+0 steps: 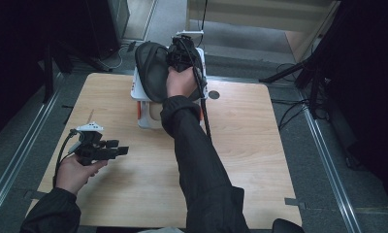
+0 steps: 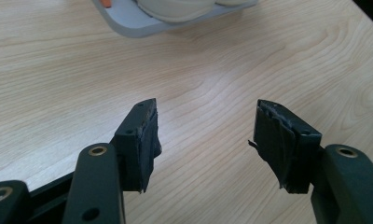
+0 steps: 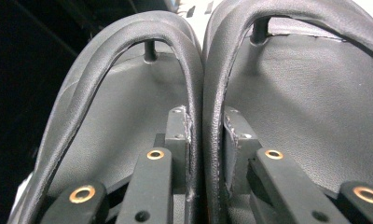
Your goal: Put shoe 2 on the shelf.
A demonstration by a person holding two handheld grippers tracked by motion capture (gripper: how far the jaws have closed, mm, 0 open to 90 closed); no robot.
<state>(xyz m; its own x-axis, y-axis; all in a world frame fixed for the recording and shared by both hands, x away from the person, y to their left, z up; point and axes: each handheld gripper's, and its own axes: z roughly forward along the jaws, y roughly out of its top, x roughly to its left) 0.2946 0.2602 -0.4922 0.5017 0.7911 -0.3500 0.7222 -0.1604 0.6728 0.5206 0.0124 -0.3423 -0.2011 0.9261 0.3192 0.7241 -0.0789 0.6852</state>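
High view. Wooden table (image 1: 134,194), pale grain, with one round hole (image 1: 214,94) near its far edge. Two hand-held grippers. The right gripper (image 1: 181,54) is reached out to the far middle of the table, where a pair of black flip-flops (image 1: 153,68) stands on edge over a white rack (image 1: 144,114) with orange trim. The hand and gripper body cover most of the second sandal and the rack top; I cannot separate the two soles here. The left gripper (image 1: 115,149) hovers low over the near-left part of the table, well apart from the rack, held level. Surroundings beyond the table are dark; cables and stand legs are hard to make out. No writing legible.

Left gripper view. The two black jaws stand wide apart with bare table between them: released, holding nothing. Torn black pad lining hangs off the right-hand jaw. At the top edge, a grey tray rim (image 2: 138,23) with a pale object on it, cut off by the frame; one orange speck at its corner.

Right gripper view. Two flip-flops, counted: left one (image 3: 128,107), right one (image 3: 306,102), side by side and touching, each with a toe post visible. The jaws are clenched on the adjoining inner straps, pinched together. No brand marks readable; lower soles cut off.
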